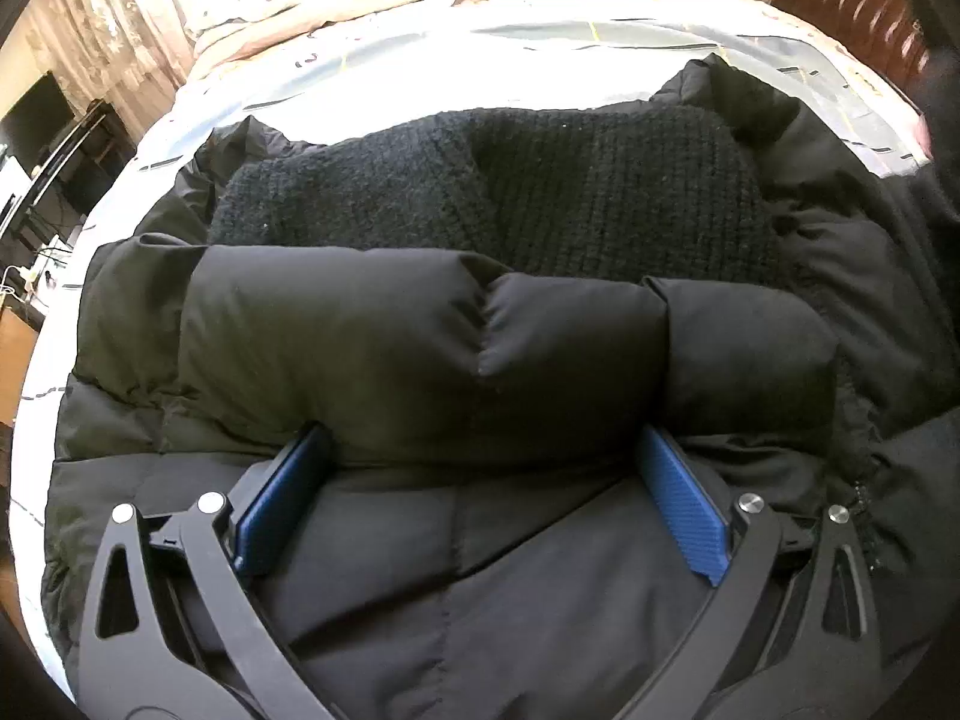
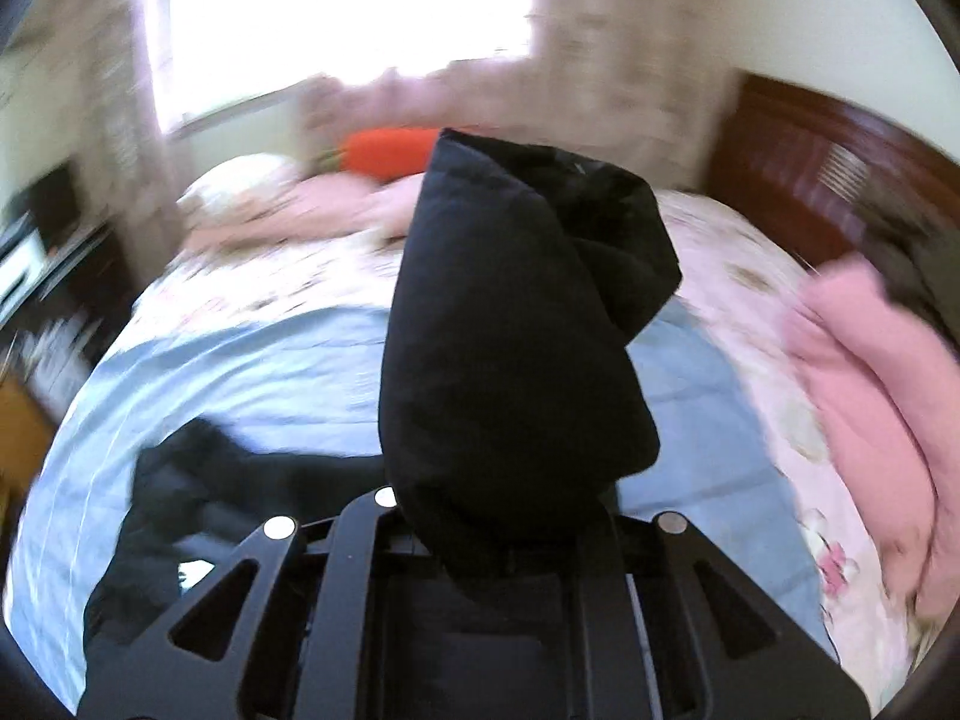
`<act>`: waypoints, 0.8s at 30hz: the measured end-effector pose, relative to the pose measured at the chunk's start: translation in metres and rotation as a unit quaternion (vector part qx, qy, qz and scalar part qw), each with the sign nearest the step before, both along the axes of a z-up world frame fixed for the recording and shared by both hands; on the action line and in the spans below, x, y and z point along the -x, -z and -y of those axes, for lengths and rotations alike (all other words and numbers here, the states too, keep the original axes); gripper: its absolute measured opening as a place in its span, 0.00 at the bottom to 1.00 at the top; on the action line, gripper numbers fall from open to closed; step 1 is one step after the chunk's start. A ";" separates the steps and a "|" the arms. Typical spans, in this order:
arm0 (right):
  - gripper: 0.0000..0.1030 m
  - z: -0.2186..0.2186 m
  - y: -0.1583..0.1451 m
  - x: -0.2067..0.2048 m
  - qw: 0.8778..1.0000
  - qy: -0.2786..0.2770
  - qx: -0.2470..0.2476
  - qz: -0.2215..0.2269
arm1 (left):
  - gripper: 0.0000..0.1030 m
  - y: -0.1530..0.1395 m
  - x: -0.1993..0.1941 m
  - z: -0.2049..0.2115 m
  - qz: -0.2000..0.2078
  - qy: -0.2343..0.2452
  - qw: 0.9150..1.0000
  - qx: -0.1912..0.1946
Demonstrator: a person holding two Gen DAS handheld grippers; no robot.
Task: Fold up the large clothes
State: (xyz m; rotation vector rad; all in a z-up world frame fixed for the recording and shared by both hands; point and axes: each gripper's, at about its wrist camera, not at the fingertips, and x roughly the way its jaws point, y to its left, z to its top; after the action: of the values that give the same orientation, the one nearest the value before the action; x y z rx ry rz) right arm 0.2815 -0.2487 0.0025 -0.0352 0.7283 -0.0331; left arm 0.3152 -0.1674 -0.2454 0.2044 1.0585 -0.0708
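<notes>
On the bed, my left claw gapes wide over the black puffer jacket (knit lining up); my right claw pinches a lifted jacket fold, pink blanket rightward.

The left wrist view looks forward and steeply down from just above the black padded jacket, which fills most of the frame, toward the far edge of the bed. The right wrist view, blurred, sits higher and faces across the bed toward the window. Both views share the bed and jacket.
</notes>
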 end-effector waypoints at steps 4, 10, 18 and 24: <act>0.14 -0.096 0.043 -0.009 0.993 -0.082 0.058 -0.063 | 0.98 0.000 0.002 -0.002 0.003 0.002 1.000 0.004; 0.32 -0.142 0.067 -0.004 0.979 -0.104 0.160 -0.078 | 0.98 -0.004 0.001 -0.006 -0.003 0.012 1.000 0.013; 0.86 -0.147 0.034 -0.014 0.984 -0.134 0.100 -0.065 | 0.98 -0.043 0.012 -0.076 -0.049 -0.037 0.996 0.067; 0.86 -0.157 0.013 -0.009 0.986 -0.140 0.035 -0.082 | 0.98 -0.096 0.025 -0.169 -0.017 -0.120 0.992 0.041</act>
State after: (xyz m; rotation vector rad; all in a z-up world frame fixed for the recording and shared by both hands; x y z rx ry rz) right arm 0.2906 -0.0916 -0.0108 -0.2098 0.8819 0.2158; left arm 0.2906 0.0016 -0.1498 -0.0005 1.1045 0.0998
